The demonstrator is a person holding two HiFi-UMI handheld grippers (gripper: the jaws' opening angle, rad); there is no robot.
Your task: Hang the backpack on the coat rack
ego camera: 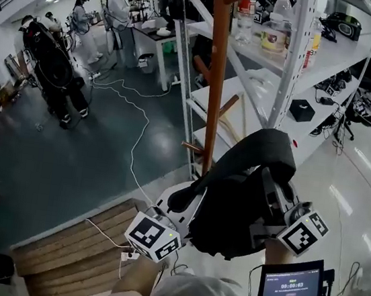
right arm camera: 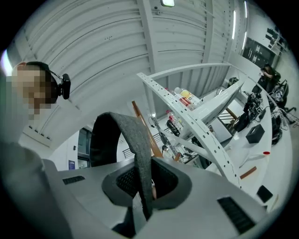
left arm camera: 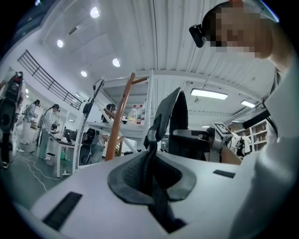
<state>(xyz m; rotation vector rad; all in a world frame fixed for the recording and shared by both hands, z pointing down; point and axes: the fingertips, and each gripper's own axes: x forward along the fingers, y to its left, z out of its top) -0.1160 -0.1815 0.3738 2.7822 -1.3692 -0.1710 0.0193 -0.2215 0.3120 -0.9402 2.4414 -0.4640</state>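
Observation:
The dark grey backpack [ego camera: 248,186] hangs in the air between my two grippers, just in front of the coat rack's orange-brown wooden pole [ego camera: 215,73]. My left gripper [ego camera: 181,204] sits at the pack's left side; in the left gripper view it [left arm camera: 152,179] is shut on a dark strap [left arm camera: 156,128]. The pole [left arm camera: 119,119] rises beyond it to the left. My right gripper [ego camera: 289,212] is at the pack's right side, and in its own view it [right arm camera: 142,184] is shut on a grey strap loop [right arm camera: 128,133]. The pole [right arm camera: 148,133] shows behind that loop.
White metal shelving [ego camera: 298,64] with bottles and black boxes stands right behind the rack. Wooden steps [ego camera: 78,245] lie at lower left and cables [ego camera: 132,113] trail across the dark floor. Several people [ego camera: 53,69] stand at the back left. A small screen [ego camera: 291,285] sits at lower right.

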